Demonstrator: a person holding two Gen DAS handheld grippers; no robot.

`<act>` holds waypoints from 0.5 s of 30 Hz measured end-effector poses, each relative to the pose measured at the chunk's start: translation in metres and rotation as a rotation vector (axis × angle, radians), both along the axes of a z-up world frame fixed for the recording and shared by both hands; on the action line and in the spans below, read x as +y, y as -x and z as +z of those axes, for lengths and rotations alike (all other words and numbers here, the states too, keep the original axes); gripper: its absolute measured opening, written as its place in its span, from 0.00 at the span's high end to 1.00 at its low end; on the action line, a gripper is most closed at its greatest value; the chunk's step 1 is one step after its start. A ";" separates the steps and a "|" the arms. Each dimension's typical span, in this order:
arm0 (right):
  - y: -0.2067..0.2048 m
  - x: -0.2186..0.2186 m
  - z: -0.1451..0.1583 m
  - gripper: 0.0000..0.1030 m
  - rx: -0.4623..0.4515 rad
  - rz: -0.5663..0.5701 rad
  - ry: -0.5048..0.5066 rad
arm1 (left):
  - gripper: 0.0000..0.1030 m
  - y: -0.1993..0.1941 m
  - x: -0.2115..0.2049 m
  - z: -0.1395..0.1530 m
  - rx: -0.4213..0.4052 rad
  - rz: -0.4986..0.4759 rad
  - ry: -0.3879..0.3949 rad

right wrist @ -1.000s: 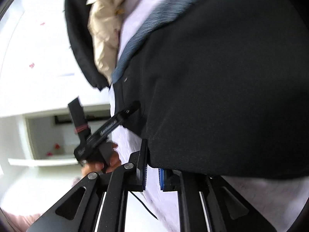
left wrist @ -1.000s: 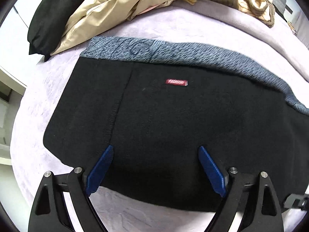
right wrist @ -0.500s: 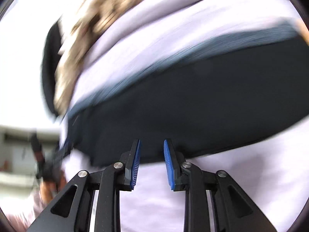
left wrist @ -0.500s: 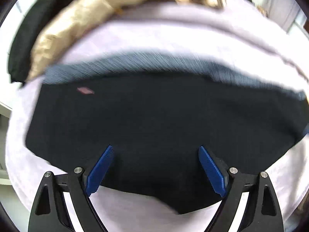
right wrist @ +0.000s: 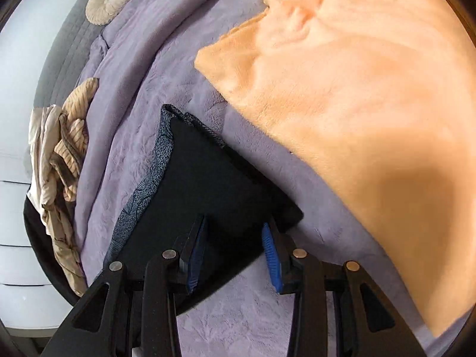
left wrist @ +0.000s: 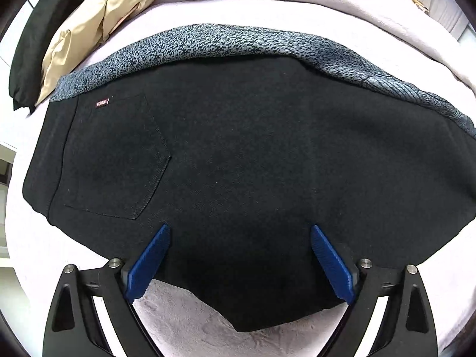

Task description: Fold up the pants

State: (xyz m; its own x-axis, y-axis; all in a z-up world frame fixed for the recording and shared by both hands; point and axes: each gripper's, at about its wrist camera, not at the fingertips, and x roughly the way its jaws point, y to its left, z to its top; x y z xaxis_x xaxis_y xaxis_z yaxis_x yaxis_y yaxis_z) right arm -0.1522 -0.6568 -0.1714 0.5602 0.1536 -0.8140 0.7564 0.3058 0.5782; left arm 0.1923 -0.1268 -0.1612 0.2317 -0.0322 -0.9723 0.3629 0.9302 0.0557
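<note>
the black pants lie folded flat on the lilac bed cover, pocket facing up, with a grey patterned under-layer showing past the far edge. the left tongs hang over the near hem with their blue pads wide apart; they have just been opening, and the cloth lies under the gap rather than pinched in it. the right tongs also stand apart, over the narrow end of the pants, gripping nothing as far as the wrist view shows, though the dark fabric makes contact hard to read there. the main risk, in my judgement, is an uneven pick-up: if either pair closes on the top layer alone, the stacked layers could slide apart and the grey edge would creep out further, spoiling the fold. the plush cover may bunch up into the pads as well, so a deep bite could lift bedding along with the pants. on the right side the peach blanket lies just beside the pants' end, and a wide sweep could snag it or drag it across the fold. if the two hands lift at different moments, the soft cloth would probably sag in the middle and land crooked. the beige garment beyond the far edge could get caught under a fold carried too far.
</note>
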 end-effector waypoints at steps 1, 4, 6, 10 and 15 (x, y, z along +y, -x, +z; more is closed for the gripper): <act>-0.005 0.003 0.009 0.91 -0.024 0.014 0.022 | 0.06 -0.001 0.001 0.000 0.004 0.000 -0.002; -0.004 0.008 0.037 0.91 -0.081 0.096 0.099 | 0.06 0.001 -0.006 -0.003 -0.004 -0.026 -0.011; 0.000 0.003 0.021 0.91 -0.020 0.109 0.077 | 0.03 0.011 -0.020 0.000 -0.006 -0.036 -0.014; 0.005 0.004 -0.013 0.89 0.017 0.073 0.042 | 0.02 0.010 -0.017 -0.006 0.002 -0.030 -0.028; 0.016 0.015 0.044 0.75 0.058 0.080 0.195 | 0.03 0.001 -0.026 0.035 0.000 -0.004 -0.005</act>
State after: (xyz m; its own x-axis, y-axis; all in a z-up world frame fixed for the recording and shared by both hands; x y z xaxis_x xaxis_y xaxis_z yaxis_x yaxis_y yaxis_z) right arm -0.1679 -0.6416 -0.1274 0.5036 0.0325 -0.8633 0.7556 0.4680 0.4583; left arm 0.1909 -0.1525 -0.1264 0.2317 -0.0287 -0.9724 0.3670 0.9283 0.0600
